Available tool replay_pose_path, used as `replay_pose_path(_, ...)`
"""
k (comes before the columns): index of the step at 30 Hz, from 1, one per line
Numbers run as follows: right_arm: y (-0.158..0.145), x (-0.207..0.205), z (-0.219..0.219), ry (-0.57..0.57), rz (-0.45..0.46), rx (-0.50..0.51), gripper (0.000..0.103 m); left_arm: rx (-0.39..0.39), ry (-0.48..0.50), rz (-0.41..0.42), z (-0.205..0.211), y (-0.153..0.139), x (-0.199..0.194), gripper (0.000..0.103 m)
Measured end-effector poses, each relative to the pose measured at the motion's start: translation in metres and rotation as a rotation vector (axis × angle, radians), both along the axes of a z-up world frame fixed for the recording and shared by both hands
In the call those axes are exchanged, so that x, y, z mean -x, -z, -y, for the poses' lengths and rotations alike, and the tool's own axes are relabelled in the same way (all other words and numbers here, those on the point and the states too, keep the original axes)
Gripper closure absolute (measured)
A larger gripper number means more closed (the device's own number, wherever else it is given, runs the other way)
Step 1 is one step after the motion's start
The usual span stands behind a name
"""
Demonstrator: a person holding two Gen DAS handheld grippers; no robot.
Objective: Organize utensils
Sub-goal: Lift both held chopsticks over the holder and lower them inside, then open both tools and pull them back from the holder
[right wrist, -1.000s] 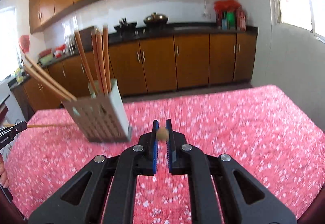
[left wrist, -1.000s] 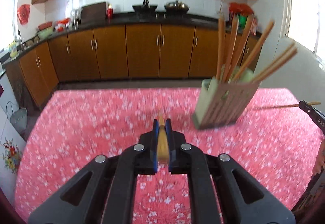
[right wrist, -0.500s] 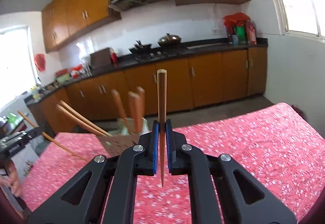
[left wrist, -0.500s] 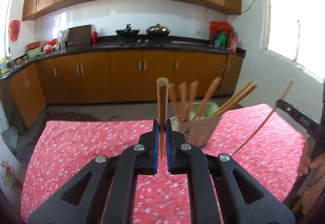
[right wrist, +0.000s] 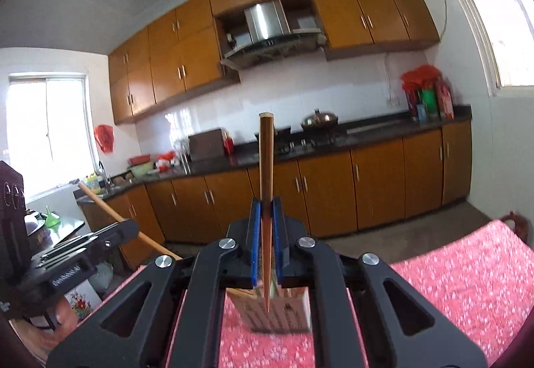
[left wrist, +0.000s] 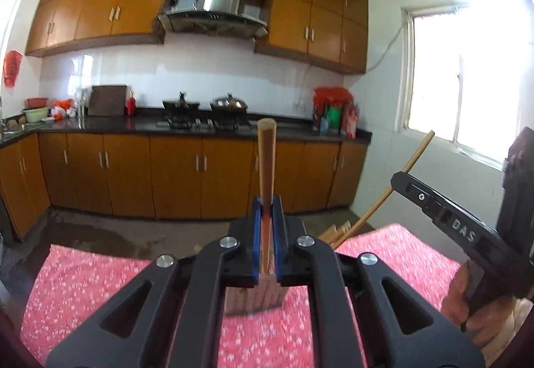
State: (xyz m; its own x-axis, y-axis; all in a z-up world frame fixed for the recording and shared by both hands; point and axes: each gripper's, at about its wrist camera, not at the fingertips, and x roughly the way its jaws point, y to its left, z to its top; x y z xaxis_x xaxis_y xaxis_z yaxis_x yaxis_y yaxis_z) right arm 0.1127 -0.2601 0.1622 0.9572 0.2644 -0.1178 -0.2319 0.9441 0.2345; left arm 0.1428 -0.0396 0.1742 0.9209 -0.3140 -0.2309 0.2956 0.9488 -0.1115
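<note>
My left gripper (left wrist: 266, 206) is shut on a wooden chopstick (left wrist: 266, 161) that stands upright between its blue pads. My right gripper (right wrist: 266, 206) is likewise shut on another chopstick (right wrist: 266, 167), upright, thin tip down. Both hang above the slotted utensil holder (left wrist: 255, 296) (right wrist: 278, 313) on the red flowered tablecloth (left wrist: 83, 284), which is mostly hidden behind the jaws. Tops of other chopsticks (left wrist: 337, 231) poke out of the holder. In the left wrist view the right gripper (left wrist: 398, 179) shows at the right with its chopstick (left wrist: 414, 156) slanting; in the right wrist view the left gripper (right wrist: 128, 228) shows at the left.
Behind the table runs a kitchen with orange cabinets (left wrist: 200, 177), a black counter with pots (left wrist: 230, 104) and a range hood (left wrist: 213, 14). A window (left wrist: 467, 84) is on the right wall. A hand (left wrist: 480, 311) holds the right tool at the frame edge.
Both grippers rose with their chopsticks and tilted up toward level; the holder dropped from mid-frame to low behind the jaws, and the chopsticks turned from pointing forward to upright.
</note>
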Motion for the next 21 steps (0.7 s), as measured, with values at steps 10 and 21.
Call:
replay_pose_path(10,0.005,-0.039,-0.02,0.071,0.08,0.043,0.095,0.007,-0.084,0.019,0.002,0.01,-0.037,0.095)
replay_pose_path(21,0.045,-0.069,-0.028,0.07,-0.056,0.083,0.095,0.008,-0.077,-0.067,-0.004,0.044,-0.071,0.095)
